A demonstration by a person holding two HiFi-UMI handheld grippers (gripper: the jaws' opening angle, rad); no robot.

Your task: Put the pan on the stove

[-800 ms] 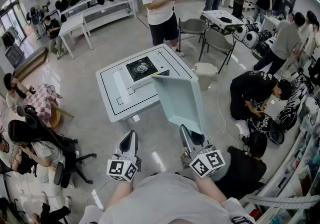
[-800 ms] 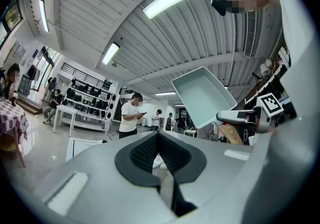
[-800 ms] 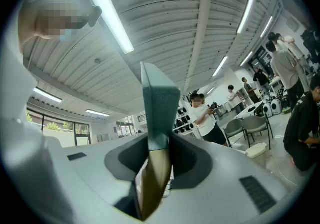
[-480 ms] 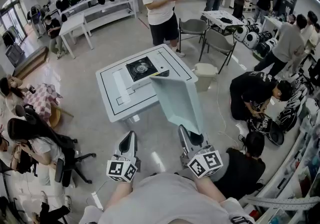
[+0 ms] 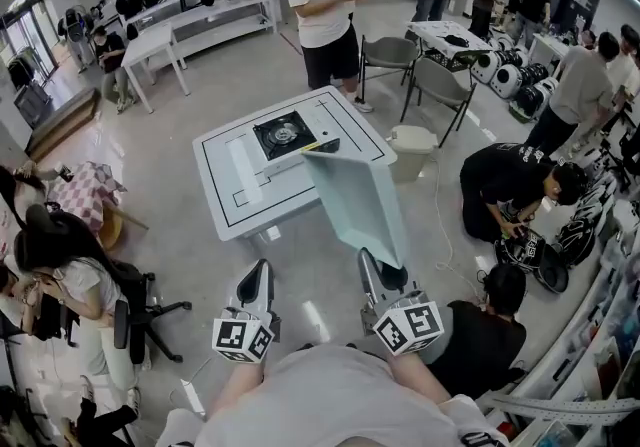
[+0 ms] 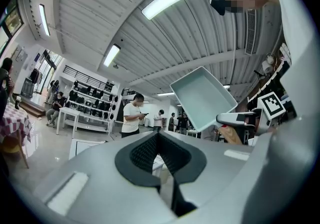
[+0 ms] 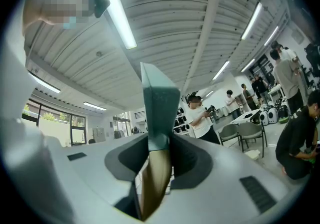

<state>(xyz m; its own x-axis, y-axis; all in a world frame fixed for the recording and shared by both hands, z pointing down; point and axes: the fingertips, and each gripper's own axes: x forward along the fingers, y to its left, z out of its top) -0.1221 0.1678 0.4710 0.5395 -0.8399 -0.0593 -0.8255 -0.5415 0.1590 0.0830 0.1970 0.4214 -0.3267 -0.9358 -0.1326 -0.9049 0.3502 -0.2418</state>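
Head view: pan (image 5: pixel 360 200) was up in the air in the right gripper (image 5: pixel 383 280), not yet on the stove (image 5: pixel 284 135).
Right gripper's jaws were clamped on the pan's wooden handle (image 7: pixel 154 178). Pan hung tilted over the white table (image 5: pixel 235 205) at its near right corner; stove sat farther back on the table. Left gripper (image 5: pixel 258 285) was closed with nothing in it.

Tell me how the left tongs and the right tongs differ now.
The left tongs are closed on nothing; the right tongs grip the wooden handle of the pan. The left tongs carry no load; the right tongs hold the pan tilted in the air. Both bear a marker cube.
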